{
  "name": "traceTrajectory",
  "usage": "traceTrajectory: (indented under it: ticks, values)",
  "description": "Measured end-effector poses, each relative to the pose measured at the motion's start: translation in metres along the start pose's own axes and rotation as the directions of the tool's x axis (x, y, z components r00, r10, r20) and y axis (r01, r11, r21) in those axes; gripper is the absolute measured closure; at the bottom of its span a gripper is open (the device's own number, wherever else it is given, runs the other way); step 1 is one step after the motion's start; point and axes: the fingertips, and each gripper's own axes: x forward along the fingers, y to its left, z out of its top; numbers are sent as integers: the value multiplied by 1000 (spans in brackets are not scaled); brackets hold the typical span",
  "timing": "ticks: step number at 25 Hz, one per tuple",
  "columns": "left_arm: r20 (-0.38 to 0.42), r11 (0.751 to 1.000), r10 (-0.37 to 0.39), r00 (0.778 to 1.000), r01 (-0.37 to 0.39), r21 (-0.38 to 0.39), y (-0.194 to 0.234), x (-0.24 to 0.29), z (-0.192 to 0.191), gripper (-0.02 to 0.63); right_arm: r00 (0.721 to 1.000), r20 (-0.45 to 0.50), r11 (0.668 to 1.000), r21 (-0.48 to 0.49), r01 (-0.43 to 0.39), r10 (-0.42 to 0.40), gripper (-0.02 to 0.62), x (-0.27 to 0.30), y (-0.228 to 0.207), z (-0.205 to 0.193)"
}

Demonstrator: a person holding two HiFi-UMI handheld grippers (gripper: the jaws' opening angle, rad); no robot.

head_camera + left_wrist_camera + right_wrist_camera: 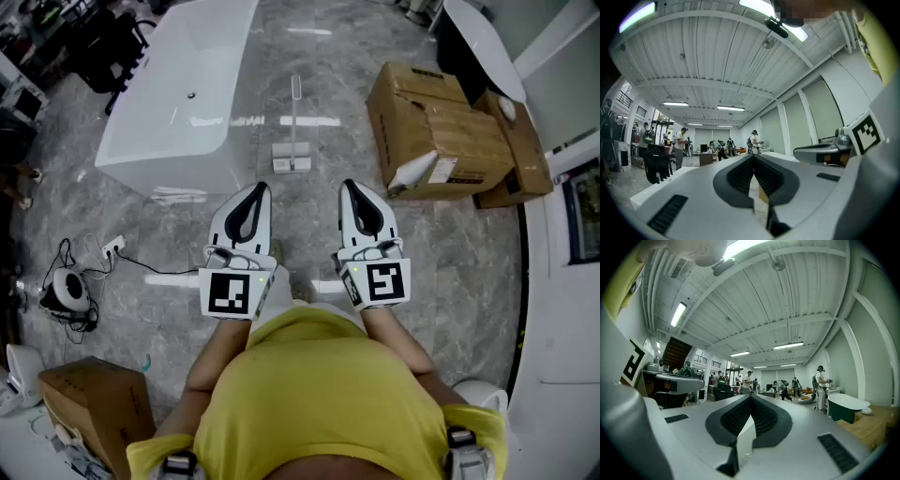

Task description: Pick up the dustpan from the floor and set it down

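Observation:
The dustpan (292, 157) is white with a tall upright handle and stands on the grey marble floor ahead of me, between the bathtub and the boxes. Both grippers are held level at waist height, side by side, well short of the dustpan. My left gripper (260, 187) has its jaws together with nothing between them; the left gripper view shows the dark pads meeting at the tip (753, 155). My right gripper (349, 185) is likewise shut and empty, and its pads also meet at the tip (750, 396). Neither gripper view shows the dustpan.
A white bathtub (187, 94) stands to the left of the dustpan. Large cardboard boxes (441, 131) lie to its right. A power strip with cable (112, 247) and a round white device (67, 289) lie at the left. Another box (94, 394) sits at the lower left.

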Motion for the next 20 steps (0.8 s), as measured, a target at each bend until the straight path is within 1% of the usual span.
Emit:
traceTrajectory:
  ticks: [3,6,9,12,16,20]
  values:
    - [14,1000,11,1000,-11,-6,15,12,-4,606,1000,-3,1000,-14,-5,5,584,19,-2,-5]
    - [9,1000,15,1000,-15,-10,32,29,-9,606,1000,-10,1000,-23,-8,8,584,43,-4,-10]
    - [11,1000,0,1000,1,-20,49,52,-14,606,1000,-17,1000,-25,-12,12,578,74,-10,-17]
    - [8,1000,-9,1000,10,-22,76,82,-19,606,1000,-25,999,-27,-19,18,563,114,-15,-24]
    - [-7,999,-42,999,42,-24,110,125,-30,606,998,-53,999,-24,-23,21,541,168,-25,-38]
    - [-31,996,-78,997,76,-39,141,165,-42,606,997,-80,1000,-14,0,-1,521,214,-36,-48]
